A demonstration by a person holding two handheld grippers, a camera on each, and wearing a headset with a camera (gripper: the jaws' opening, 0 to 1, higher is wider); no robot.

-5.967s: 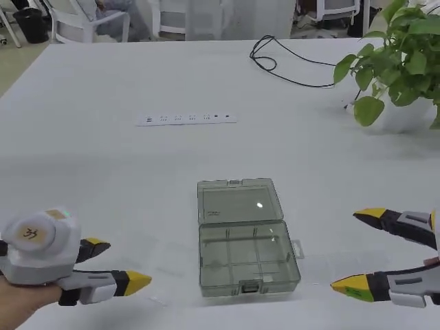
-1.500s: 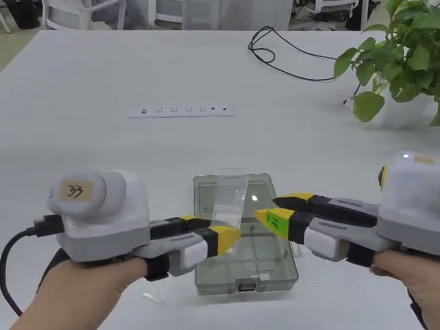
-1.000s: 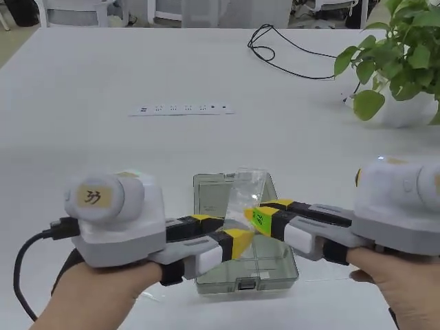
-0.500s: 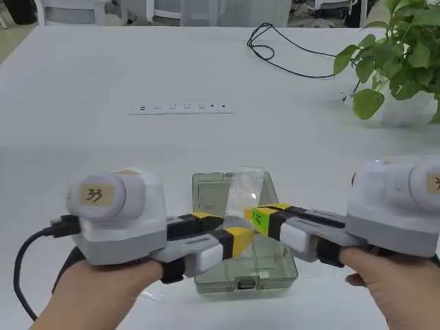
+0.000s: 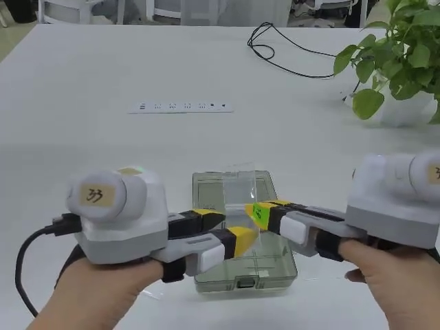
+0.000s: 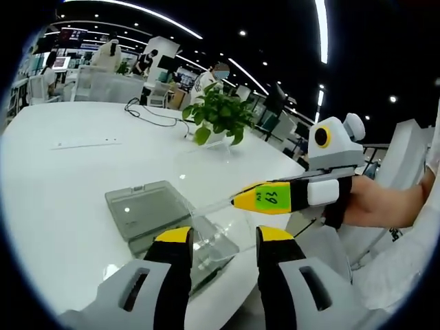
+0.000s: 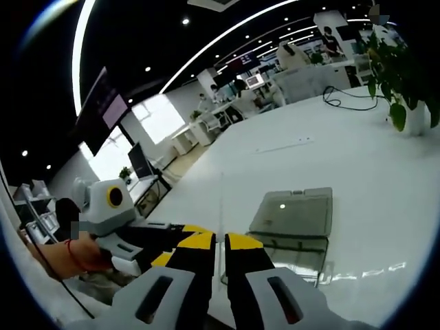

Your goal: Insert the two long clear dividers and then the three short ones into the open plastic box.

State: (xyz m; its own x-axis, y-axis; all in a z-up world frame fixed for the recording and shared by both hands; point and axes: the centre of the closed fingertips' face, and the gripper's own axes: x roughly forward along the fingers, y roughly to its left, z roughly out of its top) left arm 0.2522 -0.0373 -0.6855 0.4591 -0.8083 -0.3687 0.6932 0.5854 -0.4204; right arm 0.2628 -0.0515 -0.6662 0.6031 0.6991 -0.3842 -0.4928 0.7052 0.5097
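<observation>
The open plastic box lies near the table's front edge, lid flat behind the smoky base; it also shows as the box and the box. My right gripper hovers over the box, shut on a clear divider. Edge-on, the divider rises between the jaws of the right gripper. My left gripper faces it from the left, just above the base. The left gripper is open, and the divider runs to the right gripper beyond. The left gripper shows at lower left.
A white power strip lies mid-table. A black cable loops at the back, and a potted plant stands at the right edge. A thin clear piece lies on the table by the left hand.
Both grippers came in over the box with a divider between them. The right gripper closed on the divider, the left jaws parted, and the divider sank lower over the box.
</observation>
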